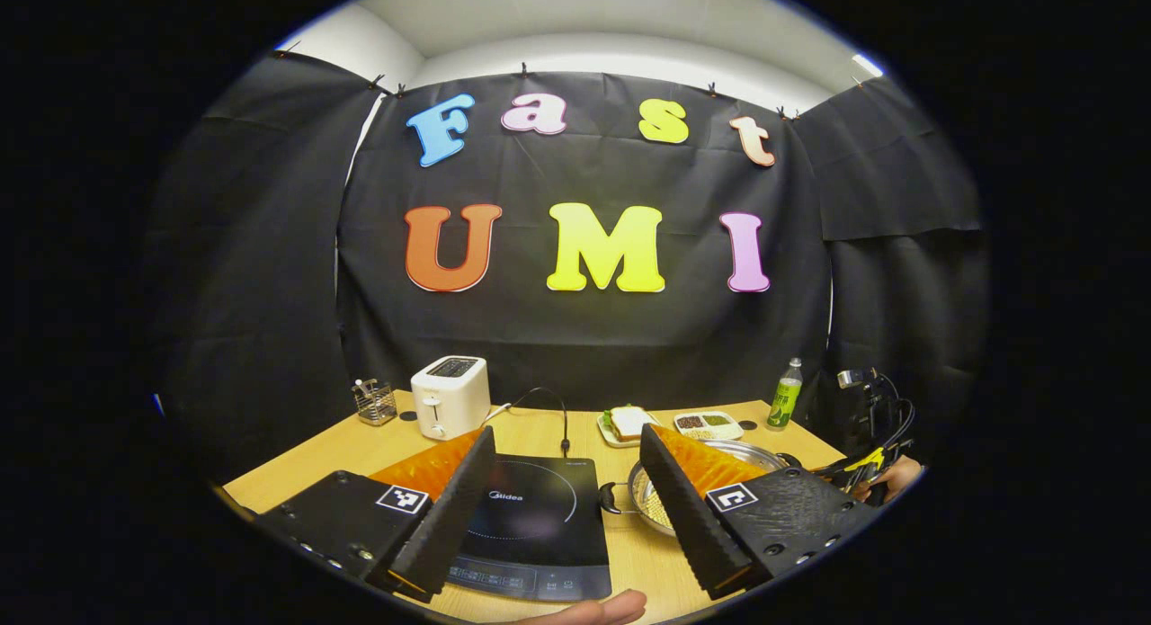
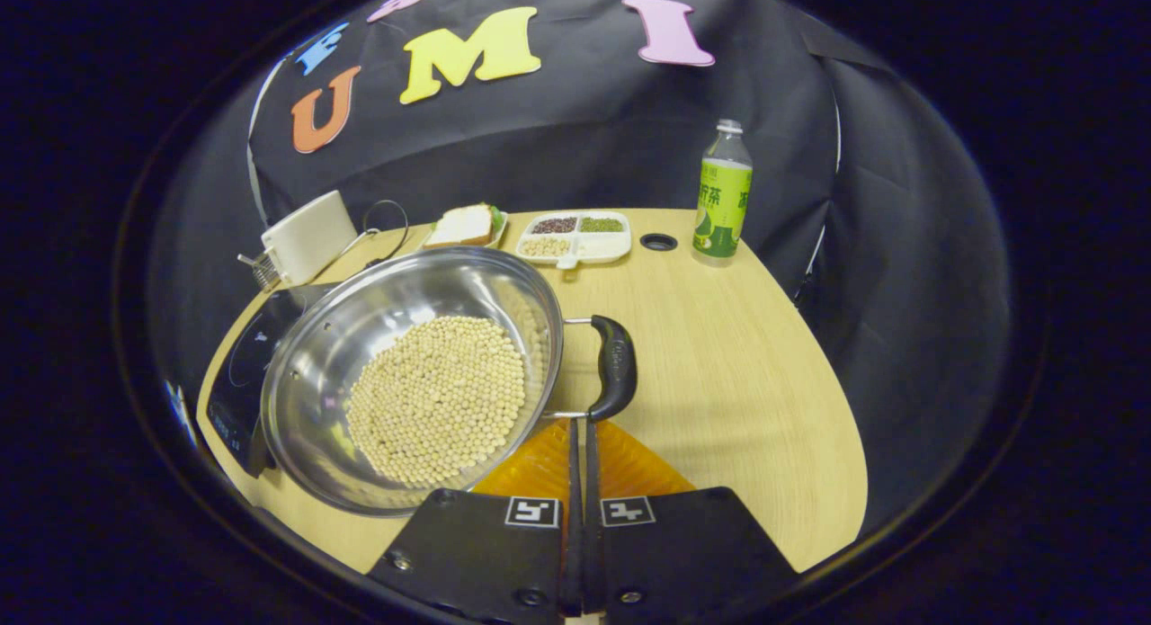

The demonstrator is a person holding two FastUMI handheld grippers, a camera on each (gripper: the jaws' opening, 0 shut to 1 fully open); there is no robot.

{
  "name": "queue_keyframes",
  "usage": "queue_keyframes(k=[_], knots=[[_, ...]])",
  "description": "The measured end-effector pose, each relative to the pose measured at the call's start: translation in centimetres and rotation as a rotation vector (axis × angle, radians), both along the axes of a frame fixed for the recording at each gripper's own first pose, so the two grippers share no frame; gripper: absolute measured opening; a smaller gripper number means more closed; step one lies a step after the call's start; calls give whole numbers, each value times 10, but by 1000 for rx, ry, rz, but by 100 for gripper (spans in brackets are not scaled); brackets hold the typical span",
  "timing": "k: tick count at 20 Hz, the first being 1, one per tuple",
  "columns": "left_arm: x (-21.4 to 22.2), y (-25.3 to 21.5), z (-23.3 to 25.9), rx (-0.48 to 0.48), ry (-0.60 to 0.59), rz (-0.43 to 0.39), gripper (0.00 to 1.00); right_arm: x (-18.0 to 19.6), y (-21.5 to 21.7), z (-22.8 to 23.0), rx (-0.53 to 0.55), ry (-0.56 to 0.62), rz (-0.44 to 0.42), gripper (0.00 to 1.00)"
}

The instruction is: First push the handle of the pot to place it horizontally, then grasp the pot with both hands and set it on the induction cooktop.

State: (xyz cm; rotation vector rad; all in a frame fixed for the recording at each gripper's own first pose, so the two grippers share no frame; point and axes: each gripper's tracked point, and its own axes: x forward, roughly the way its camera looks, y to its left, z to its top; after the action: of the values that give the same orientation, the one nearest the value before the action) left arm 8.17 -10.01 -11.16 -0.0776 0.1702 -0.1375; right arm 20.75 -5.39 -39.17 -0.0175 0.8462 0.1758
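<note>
A steel pot (image 2: pixel 360 310) holding pale beans (image 2: pixel 441 396) sits on the wooden table (image 2: pixel 719 364), just right of the black induction cooktop (image 2: pixel 247 355). Its black side handle (image 2: pixel 614 364) points toward me. My right gripper (image 2: pixel 580 420) is shut, and its tips touch the near end of that handle. In the left gripper view, my left gripper (image 1: pixel 567 430) stands open above the cooktop (image 1: pixel 539 517). The pot (image 1: pixel 652 504) is partly hidden behind its right finger, with a small loop handle (image 1: pixel 610 497) showing. The other gripper (image 1: pixel 863 468) and a hand appear at the right edge.
At the back of the table stand a white toaster (image 1: pixel 450 396), a wire holder (image 1: pixel 375 402), a sandwich plate (image 2: pixel 463 225), a divided dish of beans (image 2: pixel 575 234) and a green-labelled bottle (image 2: pixel 722 193). A cord (image 1: pixel 548 400) runs to the cooktop.
</note>
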Motion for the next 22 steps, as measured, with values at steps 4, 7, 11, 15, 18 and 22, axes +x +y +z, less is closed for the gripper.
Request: queue_keyframes(k=[4, 7, 11, 15, 18, 22], knots=[[19, -18, -28, -7, 74, -25, 96, 4, -13, 34, -42, -129, -15, 10], [31, -26, -49, 5, 132, -22, 96, -1, -7, 65, -2, -193, -26, 36], [46, -41, -74, 19, 196, -37, 96, 4, -13, 89, -37, -248, -27, 84], [59, -63, -98, 40, 262, -79, 96, 7, -9, 93, -14, -229, -32, 100], [69, -72, -120, 51, 321, -85, 96, 15, -9, 87, -22, -209, -19, 100], [83, -87, -145, 53, 387, -106, 96, 29, -6, 73, -12, -170, -10, 100]])
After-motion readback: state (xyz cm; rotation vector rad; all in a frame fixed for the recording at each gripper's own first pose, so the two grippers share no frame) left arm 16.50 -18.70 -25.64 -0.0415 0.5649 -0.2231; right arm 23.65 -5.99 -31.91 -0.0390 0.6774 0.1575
